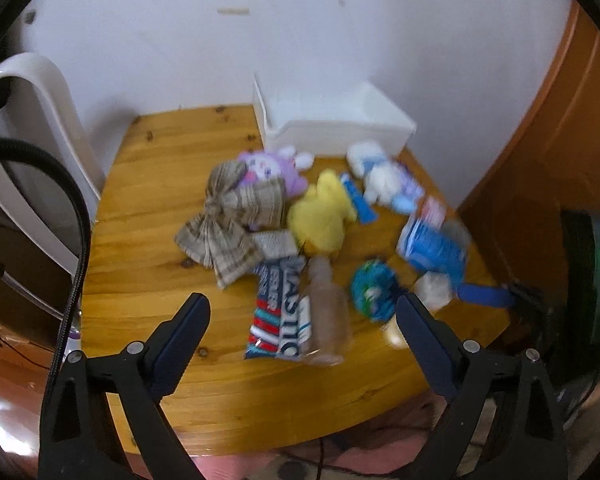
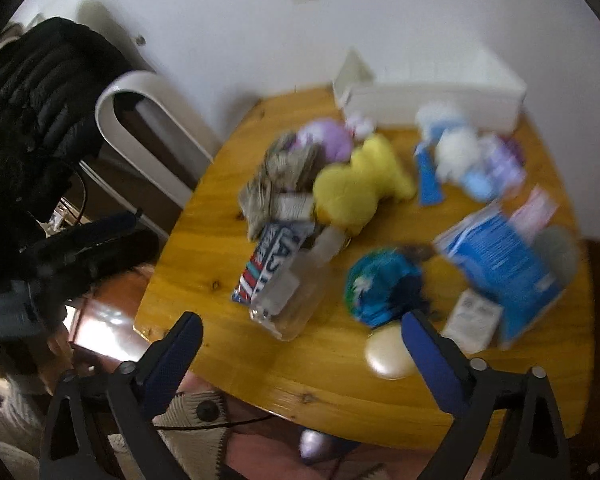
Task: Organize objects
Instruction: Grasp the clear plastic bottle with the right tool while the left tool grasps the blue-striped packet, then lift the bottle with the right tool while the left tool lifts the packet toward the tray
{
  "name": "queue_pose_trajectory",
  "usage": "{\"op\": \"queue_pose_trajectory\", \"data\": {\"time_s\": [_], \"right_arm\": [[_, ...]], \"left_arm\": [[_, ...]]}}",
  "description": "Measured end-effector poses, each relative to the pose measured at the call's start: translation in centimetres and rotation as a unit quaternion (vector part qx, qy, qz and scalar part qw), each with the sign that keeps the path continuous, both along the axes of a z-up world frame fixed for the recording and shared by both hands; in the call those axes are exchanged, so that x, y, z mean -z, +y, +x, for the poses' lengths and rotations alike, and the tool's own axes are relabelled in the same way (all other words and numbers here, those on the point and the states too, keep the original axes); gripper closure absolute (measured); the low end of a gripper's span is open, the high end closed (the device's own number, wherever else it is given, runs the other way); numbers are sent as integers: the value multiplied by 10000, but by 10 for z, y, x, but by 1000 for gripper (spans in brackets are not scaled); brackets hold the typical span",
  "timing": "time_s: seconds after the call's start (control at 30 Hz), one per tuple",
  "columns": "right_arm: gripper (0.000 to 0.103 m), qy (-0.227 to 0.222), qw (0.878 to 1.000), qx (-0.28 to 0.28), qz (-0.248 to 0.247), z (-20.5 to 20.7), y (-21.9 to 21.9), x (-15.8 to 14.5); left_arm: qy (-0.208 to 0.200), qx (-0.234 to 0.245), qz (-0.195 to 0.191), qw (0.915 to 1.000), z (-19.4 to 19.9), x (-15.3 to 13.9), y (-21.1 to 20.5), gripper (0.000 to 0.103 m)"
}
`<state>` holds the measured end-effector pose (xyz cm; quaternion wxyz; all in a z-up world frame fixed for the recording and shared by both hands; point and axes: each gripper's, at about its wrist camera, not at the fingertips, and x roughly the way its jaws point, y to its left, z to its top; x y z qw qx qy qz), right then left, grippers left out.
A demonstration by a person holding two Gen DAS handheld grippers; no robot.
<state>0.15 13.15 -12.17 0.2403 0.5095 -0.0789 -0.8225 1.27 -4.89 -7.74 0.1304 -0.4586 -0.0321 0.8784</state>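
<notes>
- Over the near edge of the wooden table (image 1: 148, 240), the left claw (image 1: 302, 312) and the right claw (image 2: 302, 332) are held spread wide with nothing between the jaws of either; nothing is touched yet.
- At the far edge, against the wall, the open white plastic bin (image 1: 340, 136) is seen, judged to be the place for the clutter; it is well apart from both claws, so every carry would pass over the heap.
- Just ahead of the claws, the clear plastic bottle (image 1: 326, 320) lies on its side, partly on the striped red, white and blue packet (image 1: 278, 320); a roll toward the near edge could be caused by a nudge, or the packet dragged along.
- At mid-table, the yellow plush toy (image 1: 320, 212) touches the beige checked cloth (image 1: 228, 216) and the purple plush rabbit (image 1: 268, 168); two things might be lifted by one soft grab.
- Near the right edge, the blue printed bag (image 2: 504, 256) could be snagged or pushed off.
- Both views are blurred, so a misjudged grasp is likely.
</notes>
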Motion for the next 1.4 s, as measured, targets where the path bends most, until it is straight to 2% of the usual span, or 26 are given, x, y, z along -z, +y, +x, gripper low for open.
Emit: {"op": "queue_pose_trajectory", "data": {"time_s": [0.17,0.43,0.57,0.7,0.77,0.83,0.9,1.03,1.23,1.4], "right_arm": [[16,-661,9978,-61,-87,-18,-14,41],[17,-1318,9900,148,-482,-42,-16,74],[17,-1674,9822,273,-810,-54,-17,87],[18,-1870,9765,326,-1019,-65,-21,95],[22,-1934,9750,331,-1044,-68,-22,98],[33,-2044,9729,341,-1029,-71,-24,103],[38,-2134,9698,299,-1142,-72,-24,106],[40,-2075,9693,243,-1293,-70,-22,109],[42,-1523,9801,80,-1268,-67,-14,87],[42,-1318,9828,139,-1289,-64,-1,78]], "left_arm": [[-469,55,-217,9987,-14,43,-11,24],[-877,84,-239,9958,-27,88,-32,27],[-1107,227,-139,9935,-32,106,-31,38],[-1252,325,-151,9915,-37,119,-26,41],[-1313,356,-56,9907,-38,122,-25,41],[-1341,393,15,9902,-40,124,-25,41],[-1359,451,83,9897,-42,124,-24,41],[-1394,520,111,9888,-45,123,-23,41],[-1449,614,136,9875,-51,124,-16,41],[-1596,639,192,9849,-58,128,-10,40]]}}
